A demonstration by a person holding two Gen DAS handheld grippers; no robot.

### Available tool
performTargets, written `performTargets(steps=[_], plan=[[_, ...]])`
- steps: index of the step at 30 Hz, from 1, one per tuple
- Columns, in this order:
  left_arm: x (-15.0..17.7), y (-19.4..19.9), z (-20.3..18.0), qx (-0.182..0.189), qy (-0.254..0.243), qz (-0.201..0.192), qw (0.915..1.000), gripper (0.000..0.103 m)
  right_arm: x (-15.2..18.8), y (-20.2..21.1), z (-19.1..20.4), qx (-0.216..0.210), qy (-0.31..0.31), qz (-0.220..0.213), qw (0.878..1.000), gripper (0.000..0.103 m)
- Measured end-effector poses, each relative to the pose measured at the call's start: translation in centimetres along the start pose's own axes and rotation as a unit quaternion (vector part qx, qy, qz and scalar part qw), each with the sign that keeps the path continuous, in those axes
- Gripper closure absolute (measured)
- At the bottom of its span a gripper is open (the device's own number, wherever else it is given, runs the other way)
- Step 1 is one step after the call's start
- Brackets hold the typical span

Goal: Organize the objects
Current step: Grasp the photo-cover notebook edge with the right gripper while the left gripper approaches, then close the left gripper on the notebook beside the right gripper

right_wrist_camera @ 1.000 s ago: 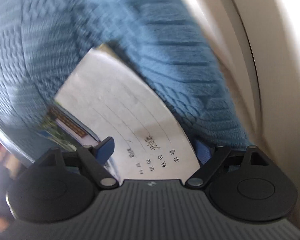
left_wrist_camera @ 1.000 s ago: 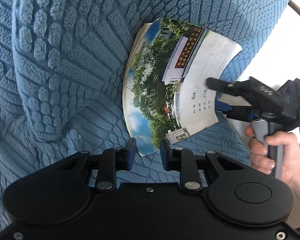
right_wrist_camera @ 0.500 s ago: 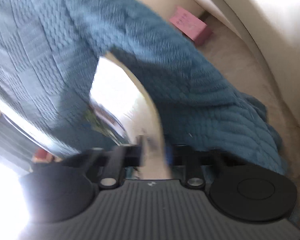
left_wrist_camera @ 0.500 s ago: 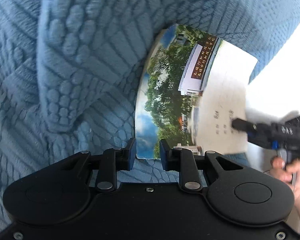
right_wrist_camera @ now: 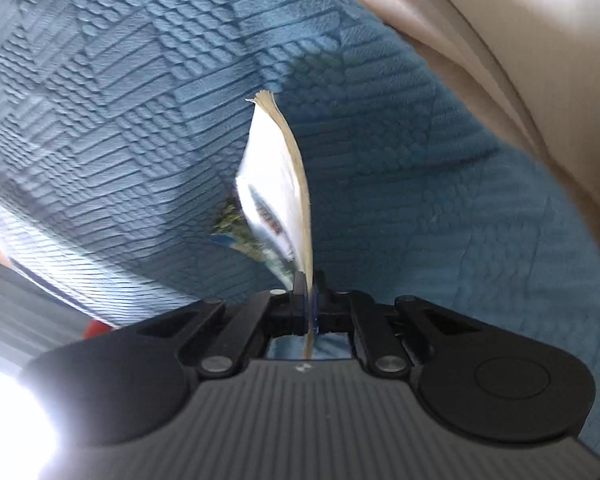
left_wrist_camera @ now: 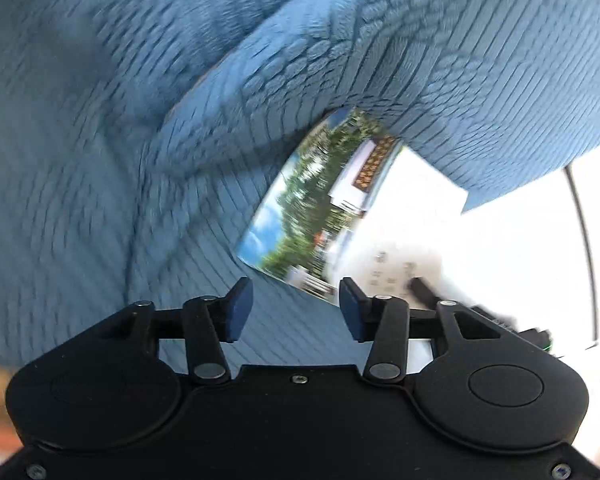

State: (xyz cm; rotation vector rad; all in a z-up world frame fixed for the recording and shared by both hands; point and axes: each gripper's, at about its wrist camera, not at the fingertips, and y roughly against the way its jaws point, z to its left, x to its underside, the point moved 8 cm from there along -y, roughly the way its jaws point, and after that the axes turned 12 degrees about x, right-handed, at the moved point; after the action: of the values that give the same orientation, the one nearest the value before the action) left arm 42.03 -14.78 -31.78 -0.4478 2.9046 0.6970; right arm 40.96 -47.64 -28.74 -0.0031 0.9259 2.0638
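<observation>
Your right gripper (right_wrist_camera: 306, 290) pinches the thin notebook (right_wrist_camera: 278, 184) by its edge above the blue blanket (right_wrist_camera: 120, 80). Your left gripper (left_wrist_camera: 296, 310) has just been opening; its fingers (left_wrist_camera: 238, 308) hold nothing.

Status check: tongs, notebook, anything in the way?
Right tongs shut on notebook. Left tongs just opened, nothing between. Blue blanket drapes over notebook's far end.

I'm looking at what seems a home, probably a bedroom: a blue quilted blanket (right_wrist_camera: 380, 128) fills both views, draped over a beige padded surface (right_wrist_camera: 500, 32) like a bed or sofa.
</observation>
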Motion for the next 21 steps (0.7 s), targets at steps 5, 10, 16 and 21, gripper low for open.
performTargets(steps=[5, 10, 16, 21], plan=[[1.9, 2.3, -0.2, 0.054, 0.087, -0.002, 0.9947, 0.055, 2.2, 1.0, 0.7, -0.006, -0.025, -0.013, 1.0, 0.098], [4.3, 3.5, 0.0, 0.095, 0.153, -0.009, 0.9836, 0.054, 5.4, 2.2, 2.4, 0.006, -0.027, -0.028, 0.999, 0.098], [6.7, 3.8, 0.6, 0.137, 0.219, -0.02, 0.9658, 0.054, 8.5, 3.5, 3.7, 0.024, -0.044, -0.055, 0.997, 0.098], [7.2, 1.9, 0.6, 0.151, 0.24, -0.011, 0.9588, 0.057, 10.7, 4.4, 3.8, 0.029, -0.064, -0.062, 0.996, 0.097]])
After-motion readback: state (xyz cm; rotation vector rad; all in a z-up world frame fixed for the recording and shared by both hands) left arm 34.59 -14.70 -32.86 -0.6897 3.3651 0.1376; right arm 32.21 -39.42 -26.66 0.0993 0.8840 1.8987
